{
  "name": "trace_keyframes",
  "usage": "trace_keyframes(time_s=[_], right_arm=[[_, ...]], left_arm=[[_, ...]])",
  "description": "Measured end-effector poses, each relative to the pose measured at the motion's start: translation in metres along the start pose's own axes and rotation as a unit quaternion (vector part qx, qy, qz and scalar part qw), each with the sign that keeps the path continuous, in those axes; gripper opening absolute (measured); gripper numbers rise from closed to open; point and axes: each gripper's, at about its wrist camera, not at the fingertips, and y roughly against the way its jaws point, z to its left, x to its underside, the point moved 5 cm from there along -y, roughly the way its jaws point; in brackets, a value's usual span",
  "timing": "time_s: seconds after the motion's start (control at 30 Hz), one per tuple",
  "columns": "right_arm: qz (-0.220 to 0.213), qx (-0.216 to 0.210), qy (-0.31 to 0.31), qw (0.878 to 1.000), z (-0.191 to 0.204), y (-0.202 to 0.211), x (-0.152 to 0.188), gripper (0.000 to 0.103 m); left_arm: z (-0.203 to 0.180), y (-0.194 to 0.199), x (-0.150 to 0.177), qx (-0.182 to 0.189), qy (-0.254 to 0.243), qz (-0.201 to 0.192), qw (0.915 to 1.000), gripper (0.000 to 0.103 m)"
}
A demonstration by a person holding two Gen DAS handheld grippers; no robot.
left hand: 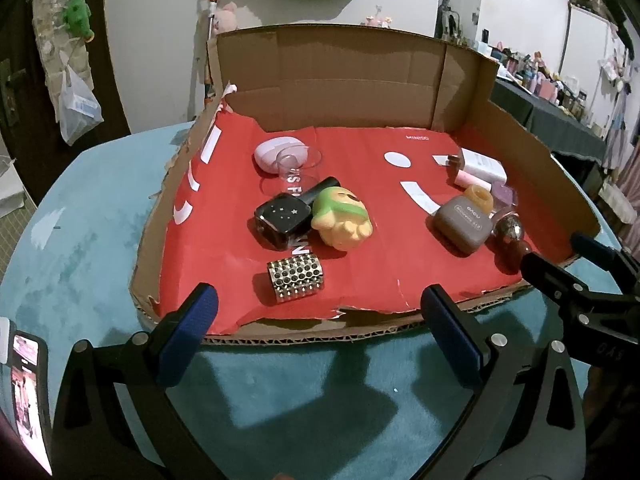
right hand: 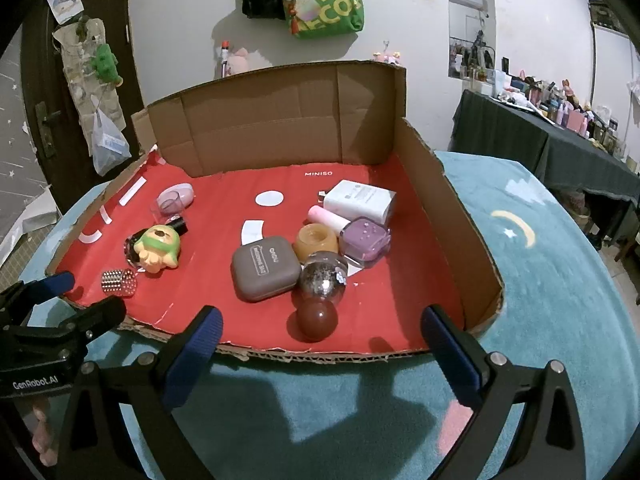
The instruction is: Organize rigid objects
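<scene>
A teal table [right hand: 540,280] bears an open-fronted cardboard tray [right hand: 440,216] lined with red paper [right hand: 224,216]. At right cluster a white box [right hand: 358,199], grey case [right hand: 266,268], purple jar [right hand: 366,242] and glitter ball [right hand: 323,278]; at left, a green-hooded figurine [left hand: 342,216] beside a studded cuff [left hand: 296,278]. Left gripper [left hand: 318,320] and right gripper [right hand: 320,332] hang before the near edge, fingers spread, grasping nothing.

Left tongs [left hand: 320,330] and right tongs [right hand: 322,334] both spread wide, empty, side by side.
</scene>
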Motion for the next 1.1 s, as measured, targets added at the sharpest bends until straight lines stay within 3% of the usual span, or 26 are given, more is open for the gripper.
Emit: trace_keyframes(time_s=[1.1], right_arm=[[0.004, 0.016, 0.017, 1.0, 0.0035, -0.003, 0.0037, 0.103]], left_arm=[[0.0035, -0.0053, 0.0024, 0.01, 0.012, 0.009, 0.9998, 0.103]])
